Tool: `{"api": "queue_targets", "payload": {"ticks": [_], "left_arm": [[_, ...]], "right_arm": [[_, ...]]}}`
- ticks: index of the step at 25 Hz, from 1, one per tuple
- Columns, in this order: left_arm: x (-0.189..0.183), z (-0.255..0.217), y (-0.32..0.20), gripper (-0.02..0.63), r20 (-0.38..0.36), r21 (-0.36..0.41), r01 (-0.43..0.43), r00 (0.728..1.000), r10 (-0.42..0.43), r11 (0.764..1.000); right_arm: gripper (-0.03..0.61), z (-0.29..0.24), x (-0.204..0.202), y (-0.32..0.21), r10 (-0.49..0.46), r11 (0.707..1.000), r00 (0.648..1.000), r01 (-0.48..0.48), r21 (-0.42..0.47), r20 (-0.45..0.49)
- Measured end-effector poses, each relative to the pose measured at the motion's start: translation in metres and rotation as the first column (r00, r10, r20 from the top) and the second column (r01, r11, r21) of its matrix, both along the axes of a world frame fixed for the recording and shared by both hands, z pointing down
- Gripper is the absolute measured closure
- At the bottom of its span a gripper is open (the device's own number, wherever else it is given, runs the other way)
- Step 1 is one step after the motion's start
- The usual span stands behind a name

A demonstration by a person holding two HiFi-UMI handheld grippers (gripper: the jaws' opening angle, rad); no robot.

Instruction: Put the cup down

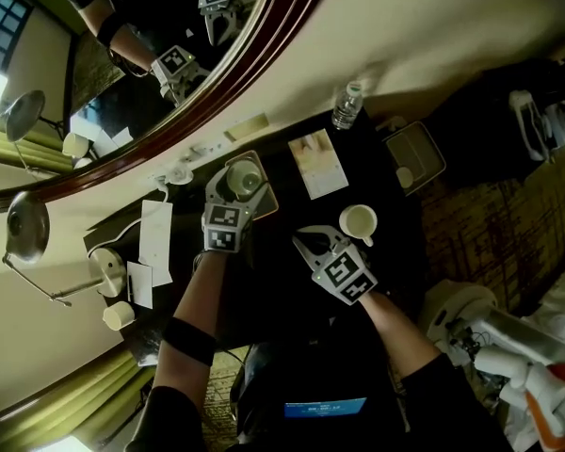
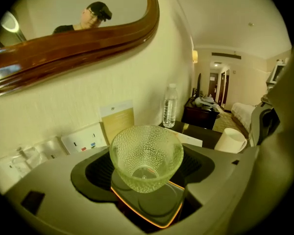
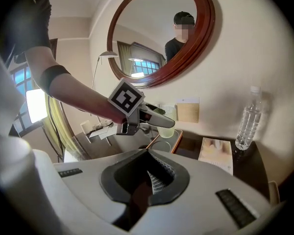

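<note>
One glass cup (image 2: pixel 146 153), dimpled and pale green, is clamped by its sides in the left claw (image 1: pixel 235 185), mouth up and its axis about upright. It hangs directly over a black, orange-rimmed tray (image 2: pixel 161 207). In the right gripper view the cup's foot seems just clear of the tray, though contact cannot be ruled out.

Governing relation: the landing place lies straight below the cup, so setting it down looks like a short lowering and a release, with no sideways travel. The left hand is the nearer, since it already has the cup.

One right claw (image 3: pixel 151 180), jaws pressed together on nothing, hangs over the counter (image 1: pixel 273 243) to the right of the tray, near a white cup (image 1: pixel 358 222).

Surface: a dark, glossy counter set against a cream wall. It also carries a booklet (image 1: pixel 317 163) and a water bottle (image 1: pixel 347 104), both well apart from the tray.

Room: a large wood-framed mirror (image 1: pixel 254 73) above the counter and a metal desk lamp (image 1: pixel 26 224) at the left end.
</note>
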State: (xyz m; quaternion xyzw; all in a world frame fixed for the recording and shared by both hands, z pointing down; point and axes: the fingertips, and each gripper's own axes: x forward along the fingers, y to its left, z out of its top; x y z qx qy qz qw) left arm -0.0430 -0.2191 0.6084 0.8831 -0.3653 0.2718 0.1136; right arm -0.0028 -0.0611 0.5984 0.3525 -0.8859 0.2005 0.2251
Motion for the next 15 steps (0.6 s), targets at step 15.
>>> {"api": "queue_targets", "payload": {"ticks": [15], "left_arm": [[0.032, -0.027, 0.092, 0.233, -0.013, 0.008, -0.049, 0.999, 0.049, 0.999]], "right_arm": [[0.567, -0.04, 0.04, 0.021, -0.019, 1.0, 0.999, 0.019, 0.013, -0.036]]}}
